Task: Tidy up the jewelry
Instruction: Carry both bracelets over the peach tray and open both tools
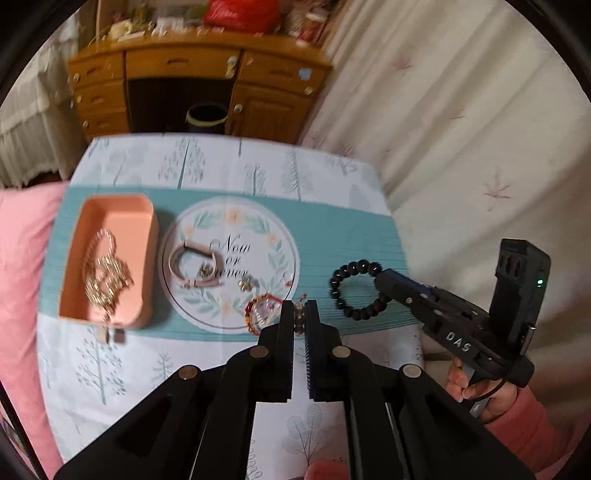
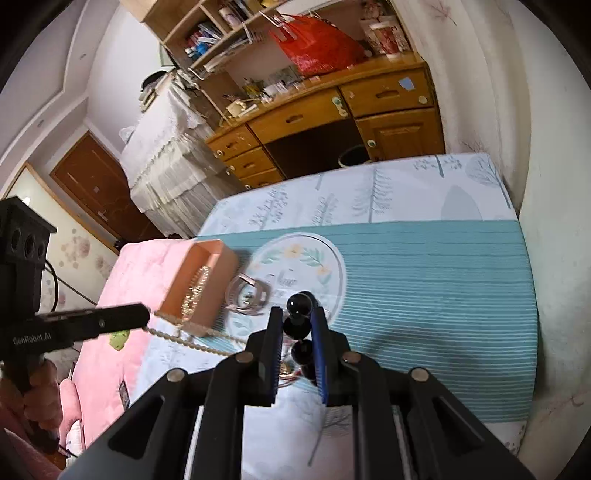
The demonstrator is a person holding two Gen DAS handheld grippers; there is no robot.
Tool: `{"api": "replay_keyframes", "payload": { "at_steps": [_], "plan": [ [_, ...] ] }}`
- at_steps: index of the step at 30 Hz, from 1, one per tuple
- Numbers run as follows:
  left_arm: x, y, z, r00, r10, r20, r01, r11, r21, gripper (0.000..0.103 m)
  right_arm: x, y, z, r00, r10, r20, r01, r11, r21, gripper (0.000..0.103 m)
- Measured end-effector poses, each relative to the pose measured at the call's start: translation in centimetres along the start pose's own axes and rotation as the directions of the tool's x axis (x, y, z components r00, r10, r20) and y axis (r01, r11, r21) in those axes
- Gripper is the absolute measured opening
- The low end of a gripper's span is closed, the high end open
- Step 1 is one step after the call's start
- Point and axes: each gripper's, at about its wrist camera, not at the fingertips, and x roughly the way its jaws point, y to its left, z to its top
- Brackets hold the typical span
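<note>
left gripper point(image 1: 299, 314) pinches a gold chain point(image 2: 192, 341), which trails toward the pink tray point(image 1: 144, 221) at 9 o'clock on the mat point(image 1: 351, 236). right gripper point(image 2: 298, 325) clamps the black bead bracelet point(image 1: 356, 290) at 3 o'clock. best practice, by the look of it: lift each clear, carry over the tray rim, release low.

A lived-in home bedroom is shown. A wooden desk point(image 2: 325, 114) with drawers and cluttered shelves point(image 2: 221, 33) is seen against the far wall, a red bag point(image 2: 317, 40) set on top. A pink quilt point(image 2: 122, 295) and a tree-printed cloth point(image 2: 406, 192) are spread in front, and pale curtains point(image 1: 461, 110) are hung alongside.
</note>
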Motion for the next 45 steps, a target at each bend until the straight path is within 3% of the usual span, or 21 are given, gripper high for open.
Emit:
{"api": "replay_keyframes", "payload": {
  "at_steps": [10, 18, 26, 34, 42, 43, 45],
  "plan": [
    [-6.4, -0.4, 1.5, 0.999, -0.011, 0.050, 0.010, 1.000, 0.021, 0.003, -2.7, 4.7, 1.9, 0.999, 0.023, 0.048, -0.018, 0.994, -0.106, 0.015],
    [-10.2, 3.4, 2.5, 0.993, 0.018, 0.115, -0.021, 1.000, 0.020, 0.003, -3.0, 10.3, 3.1, 0.994, 0.055, 0.093, -0.038, 0.983, -0.178, 0.015],
    [-12.5, 8.4, 3.6, 0.986, 0.059, 0.159, -0.064, 0.998, 0.028, 0.003, -0.9, 15.8, 3.7, 0.990, 0.079, 0.114, -0.056, 0.980, -0.193, 0.015],
    [-14.2, 12.7, 5.4, 0.972, 0.046, 0.231, -0.067, 0.994, 0.085, 0.003, 2.4, 21.6, 3.9, 0.985, 0.089, 0.148, -0.057, 0.976, -0.211, 0.015],
    [-13.8, 16.4, 6.1, 0.984, 0.067, 0.164, -0.080, 0.994, 0.073, 0.006, 6.7, 24.3, 4.2, 0.988, 0.051, 0.144, -0.028, 0.987, -0.158, 0.016],
    [-13.7, 16.9, 6.0, 0.986, 0.077, 0.150, -0.088, 0.993, 0.073, 0.010, 7.6, 24.3, 4.0, 0.992, 0.044, 0.118, -0.028, 0.990, -0.136, 0.018],
    [-13.5, 17.9, 5.9, 0.988, 0.094, 0.121, -0.103, 0.993, 0.065, 0.020, 8.9, 24.3, 3.9, 0.997, 0.005, 0.075, 0.003, 0.994, -0.113, 0.048]
  ]
}}
